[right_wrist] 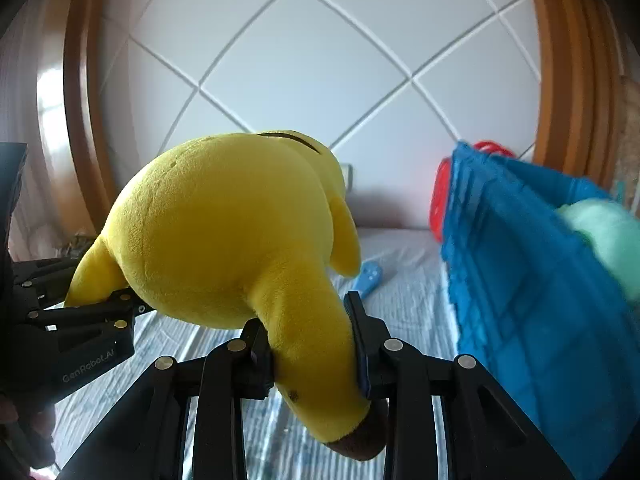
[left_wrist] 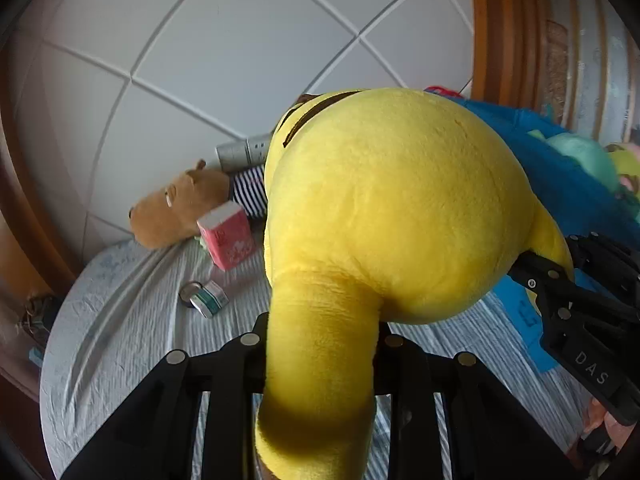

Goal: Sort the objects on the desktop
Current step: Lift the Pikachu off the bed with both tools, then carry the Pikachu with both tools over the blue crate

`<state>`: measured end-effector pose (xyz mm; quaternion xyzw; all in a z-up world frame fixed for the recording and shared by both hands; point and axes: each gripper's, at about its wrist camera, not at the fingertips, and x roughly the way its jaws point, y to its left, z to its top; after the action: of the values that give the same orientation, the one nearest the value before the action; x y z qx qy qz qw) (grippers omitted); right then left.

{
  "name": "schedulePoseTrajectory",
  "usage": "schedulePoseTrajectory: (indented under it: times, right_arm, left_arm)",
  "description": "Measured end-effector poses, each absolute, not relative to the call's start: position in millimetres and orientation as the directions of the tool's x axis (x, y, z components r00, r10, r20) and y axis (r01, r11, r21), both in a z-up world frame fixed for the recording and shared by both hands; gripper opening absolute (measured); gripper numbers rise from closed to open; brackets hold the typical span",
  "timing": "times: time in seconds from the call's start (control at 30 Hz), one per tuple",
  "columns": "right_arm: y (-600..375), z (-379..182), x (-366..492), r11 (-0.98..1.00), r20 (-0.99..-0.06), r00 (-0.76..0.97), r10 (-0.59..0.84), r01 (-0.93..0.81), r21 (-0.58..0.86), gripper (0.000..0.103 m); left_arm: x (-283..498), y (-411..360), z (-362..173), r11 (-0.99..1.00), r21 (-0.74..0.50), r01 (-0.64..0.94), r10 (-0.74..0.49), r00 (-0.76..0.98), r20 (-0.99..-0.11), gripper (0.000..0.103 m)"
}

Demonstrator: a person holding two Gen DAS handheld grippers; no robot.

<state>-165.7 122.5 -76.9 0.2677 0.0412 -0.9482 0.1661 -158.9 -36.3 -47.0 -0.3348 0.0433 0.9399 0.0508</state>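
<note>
A: Closest in, the left gripper is clenched on one long yellow limb of the plush, pads pressing either side of it.

B: Same from the other side. The right gripper is clamped on the other limb, the one with the brown tip hanging below the pads. Both tongs grasping, nothing loose.

A: So the plush hangs between the two grippers, clear of the bed, its round body bulging up ahead of both cameras.

B: Two-handed carry, I'd say. The pick-up looks done and this is the transfer.

A: Under it, on the striped cover: a tape roll near the left edge, a pink box just beyond, then a brown bear in a striped top, lying against the headboard.

B: On my side a small blue piece lies on the cover past the plush, and the blue basket stands to the right, something pale green already in it.

A: That basket looks the likely goal for soft toys.

B: Then the next move calls for both hands swinging right together, getting the body over the rim, and letting go at the same time, or it'll dangle from one limb.
</note>
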Motion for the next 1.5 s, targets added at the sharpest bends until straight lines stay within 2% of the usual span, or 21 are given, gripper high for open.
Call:
schedulePoseTrajectory:
  times: [0.37,0.67,0.83,1.0,1.3,1.5]
  right_arm:
    - [129,-26,-99,-0.97,-0.448,-0.87,-0.208,0.242,-0.018,0.029]
    - [169,15,-87,-0.981,-0.391,-0.905,-0.165,0.192,-0.028,0.029]
    - [222,41,-106,-0.985,-0.36,-0.921,-0.147,0.17,-0.034,0.029]
    - [301,74,-138,-0.985,-0.325,-0.938,-0.122,0.154,-0.076,0.029]
    - [432,116,-240,-0.984,-0.375,-0.923,-0.082,0.136,-0.118,0.029]
    - [470,92,-317,-0.985,-0.492,-0.863,-0.114,0.164,-0.06,0.029]
  left_arm:
    - [-114,-29,-1,-0.971,0.055,-0.231,0.159,-0.804,-0.573,0.024]
    - [-114,18,35,-0.957,0.059,-0.285,0.21,-0.816,-0.539,0.024]
    - [-137,76,60,-0.954,0.073,-0.291,0.214,-0.831,-0.513,0.024]
    - [-172,166,89,-0.956,0.034,-0.291,0.237,-0.838,-0.491,0.024]
    - [-267,307,118,-0.961,0.0,-0.276,0.233,-0.812,-0.535,0.024]
    - [-333,341,95,-0.967,0.047,-0.25,0.163,-0.751,-0.64,0.024]
